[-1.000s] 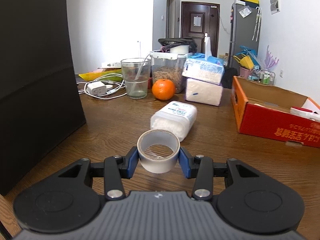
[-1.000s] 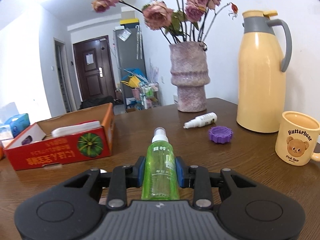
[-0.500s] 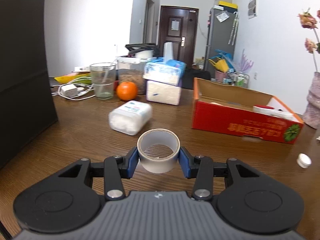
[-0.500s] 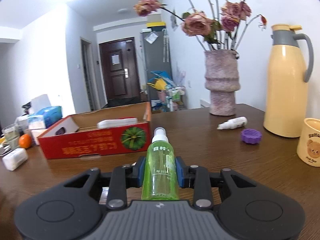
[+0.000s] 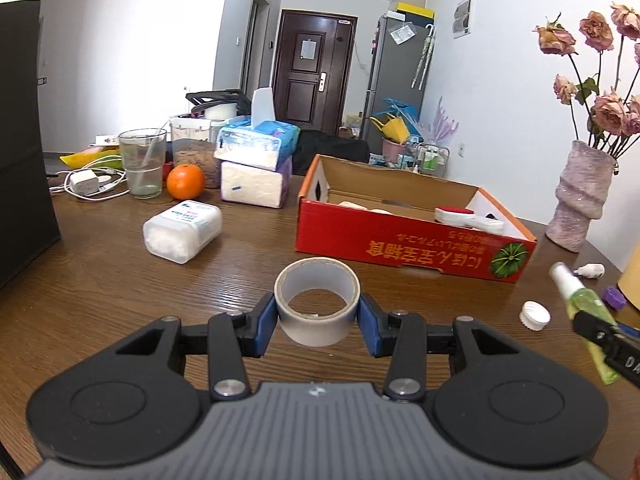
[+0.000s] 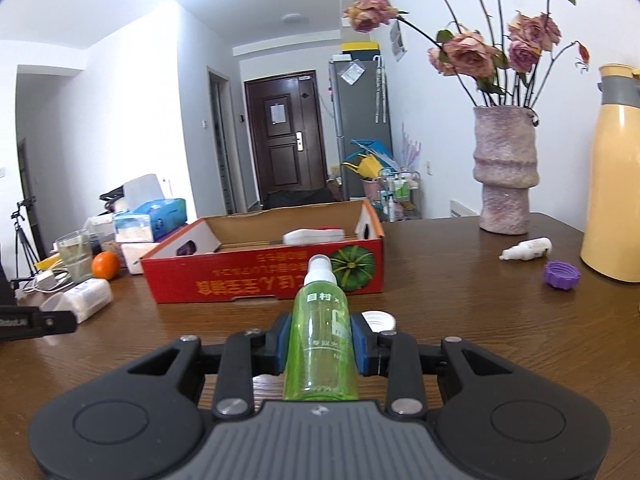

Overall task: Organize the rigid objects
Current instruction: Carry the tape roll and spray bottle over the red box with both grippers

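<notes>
Two tongs grip tape roll [image 5: 317, 300] and spray bottle [image 6: 321, 340].

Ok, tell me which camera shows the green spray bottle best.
The right wrist view: the green spray bottle sits centred and close, clamped between the right claw's pads, label and white nozzle clear. The left wrist view only catches it small and slanted at the right edge.

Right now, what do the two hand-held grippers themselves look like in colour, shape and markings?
Both look alike. The left hand-held gripper and the right hand-held gripper each have a ribbed grey body, two round black housings, black linkage bars with silver pivot screws, and blue finger pads. White lettering shows on the side of each, cut off. No cables, hands or sleeves are visible.
</notes>
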